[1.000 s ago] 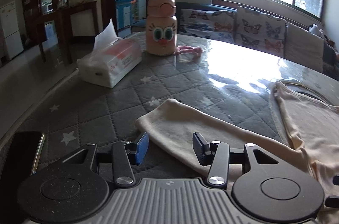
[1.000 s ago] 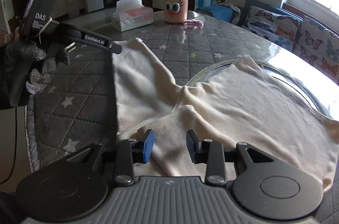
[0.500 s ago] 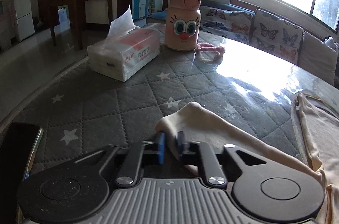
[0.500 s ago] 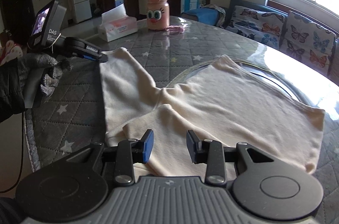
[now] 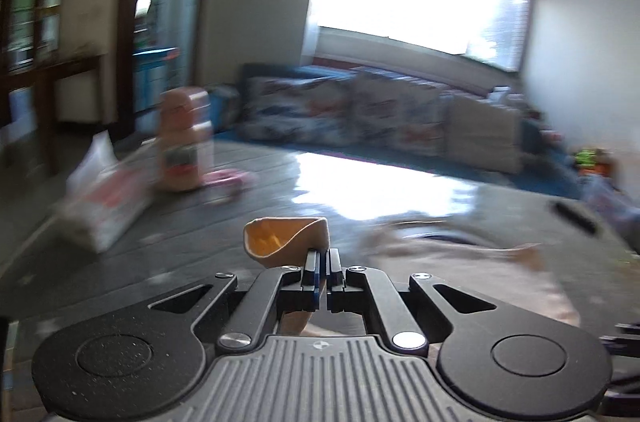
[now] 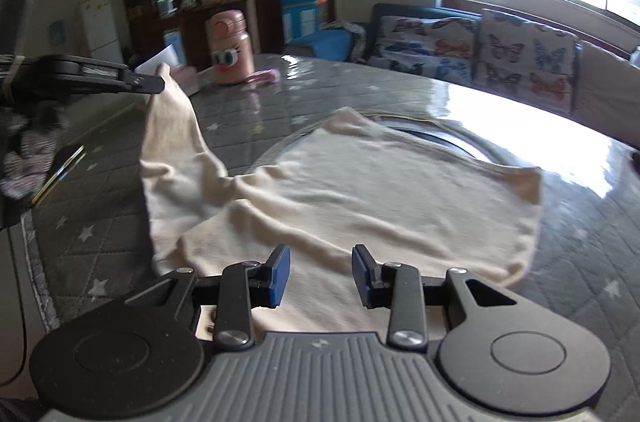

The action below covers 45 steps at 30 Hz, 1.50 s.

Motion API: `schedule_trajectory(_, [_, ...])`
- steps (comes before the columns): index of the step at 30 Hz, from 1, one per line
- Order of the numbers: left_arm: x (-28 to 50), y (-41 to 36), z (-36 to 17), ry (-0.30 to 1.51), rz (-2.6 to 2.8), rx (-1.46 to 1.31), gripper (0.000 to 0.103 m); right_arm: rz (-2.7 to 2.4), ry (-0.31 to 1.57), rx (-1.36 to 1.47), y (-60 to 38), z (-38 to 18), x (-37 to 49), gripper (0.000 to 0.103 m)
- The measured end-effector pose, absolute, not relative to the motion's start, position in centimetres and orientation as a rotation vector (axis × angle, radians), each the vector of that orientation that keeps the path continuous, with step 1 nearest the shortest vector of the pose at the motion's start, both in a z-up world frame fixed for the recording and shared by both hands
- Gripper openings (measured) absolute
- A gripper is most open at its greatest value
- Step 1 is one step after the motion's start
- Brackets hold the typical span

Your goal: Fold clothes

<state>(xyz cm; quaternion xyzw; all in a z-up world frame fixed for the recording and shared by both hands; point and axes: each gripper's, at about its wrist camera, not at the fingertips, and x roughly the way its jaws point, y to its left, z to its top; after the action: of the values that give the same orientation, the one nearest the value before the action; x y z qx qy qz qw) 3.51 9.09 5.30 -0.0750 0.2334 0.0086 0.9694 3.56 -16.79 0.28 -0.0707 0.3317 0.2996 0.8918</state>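
Note:
A cream long-sleeved garment (image 6: 360, 198) lies spread on the grey quilted table. My left gripper (image 5: 323, 264) is shut on the cuff of its sleeve (image 5: 286, 236), which curls up above the closed jaws. In the right wrist view the left gripper (image 6: 154, 84) holds that sleeve (image 6: 172, 126) lifted off the table at the left. My right gripper (image 6: 320, 272) stands open low over the near edge of the garment, nothing between its fingers. The left wrist view is blurred by motion.
A pink cartoon bottle (image 6: 230, 48) and a tissue box (image 5: 106, 202) stand at the table's far left, with a small pink item (image 6: 262, 76) beside the bottle. A dark phone (image 6: 60, 170) lies near the left edge. A sofa with butterfly cushions (image 6: 480, 50) runs behind the table.
My left gripper closed on the sleeve cuff, then lifted it up off the table. The right gripper stayed open over the garment's near edge.

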Motion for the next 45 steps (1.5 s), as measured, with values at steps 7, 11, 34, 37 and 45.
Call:
schedule_trajectory(7, [2.8, 0.9, 5.7, 0.47, -0.254, -0.08, 0.003, 0.537, 0.691, -0.061, -20.9, 0.2, 3.4, 0.034])
schedule_trajectory(11, [2.9, -2.6, 4.2, 0.514, -0.359, -0.043, 0.003, 0.504, 0.707, -0.011, -23.0, -0.2, 3.2, 0.034])
schedule_trajectory(34, [1.7, 3.2, -0.4, 0.676, -0.236, 0.05, 0.036, 0.51, 0.795, 0.074, -23.2, -2.6, 4.9, 0.033])
schedule_trajectory(37, [0.7, 4.7, -0.9, 0.69, -0.208, 0.06, 0.046, 0.513, 0.809, 0.058, -22.6, -2.9, 5.0, 0.025])
schedule_trajectory(45, [-0.7, 6.3, -2.5, 0.721, -0.184, 0.096, 0.051, 0.514, 0.825, 0.026, -22.0, -2.9, 4.9, 0.019])
